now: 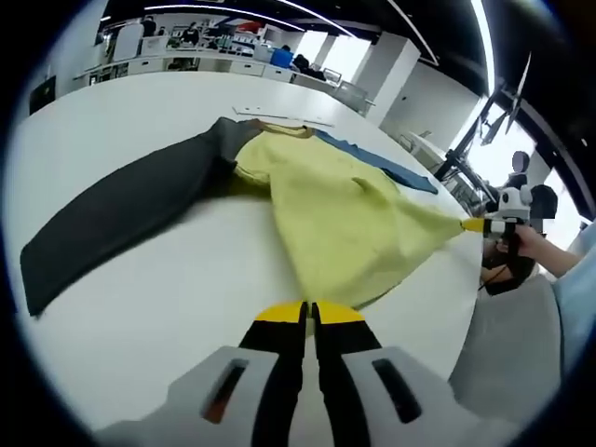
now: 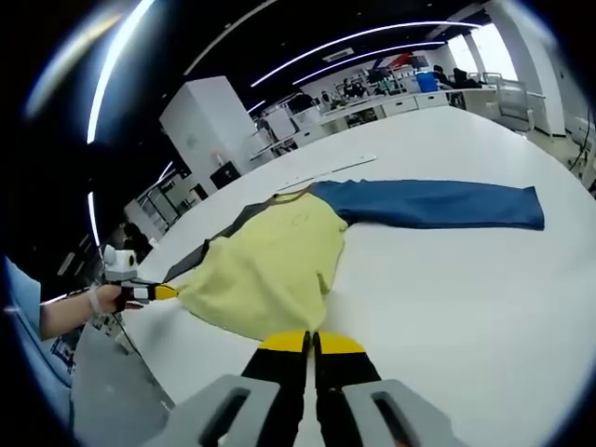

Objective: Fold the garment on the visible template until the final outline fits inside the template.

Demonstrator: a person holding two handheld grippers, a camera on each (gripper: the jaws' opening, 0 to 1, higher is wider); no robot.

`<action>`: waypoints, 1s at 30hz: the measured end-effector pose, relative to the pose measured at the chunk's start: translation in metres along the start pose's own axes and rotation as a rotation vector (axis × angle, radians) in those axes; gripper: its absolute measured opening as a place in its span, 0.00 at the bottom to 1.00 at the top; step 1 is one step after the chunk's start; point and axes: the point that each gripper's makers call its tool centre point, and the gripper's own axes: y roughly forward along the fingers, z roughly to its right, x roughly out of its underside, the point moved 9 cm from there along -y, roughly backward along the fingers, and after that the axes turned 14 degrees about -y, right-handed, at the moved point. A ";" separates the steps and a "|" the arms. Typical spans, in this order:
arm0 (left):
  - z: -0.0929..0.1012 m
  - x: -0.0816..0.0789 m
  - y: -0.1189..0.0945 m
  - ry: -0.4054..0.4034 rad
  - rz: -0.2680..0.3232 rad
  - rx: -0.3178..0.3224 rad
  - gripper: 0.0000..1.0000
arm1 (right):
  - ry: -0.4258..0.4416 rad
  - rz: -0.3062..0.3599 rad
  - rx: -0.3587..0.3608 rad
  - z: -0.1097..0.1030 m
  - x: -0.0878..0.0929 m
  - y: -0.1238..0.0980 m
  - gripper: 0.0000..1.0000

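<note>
Both views are bright and evenly lit. Long ceiling light strips [image 2: 372,42] glow overhead, and daylight blows out the windows [image 1: 521,149] to white in the left gripper view. The white bench [image 2: 447,279] reflects light softly, with only faint shadows under the garment [image 1: 345,223]. Fisheye distortion bends straight lines strongly toward the edges, where detail softens. The centre stays sharp.

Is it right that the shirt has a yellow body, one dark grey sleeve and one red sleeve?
Not quite. The second sleeve is blue, not red, as the right gripper view shows. The body is yellow and the other sleeve is dark grey.
</note>
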 end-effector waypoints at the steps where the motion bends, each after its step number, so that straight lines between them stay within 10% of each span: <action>1: 0.000 0.004 -0.003 -0.004 -0.005 -0.005 0.00 | 0.001 -0.002 -0.002 0.000 0.001 -0.001 0.00; 30: 0.002 0.069 -0.038 -0.094 -0.108 -0.118 0.00 | -0.002 -0.130 -0.055 -0.009 0.042 -0.002 0.00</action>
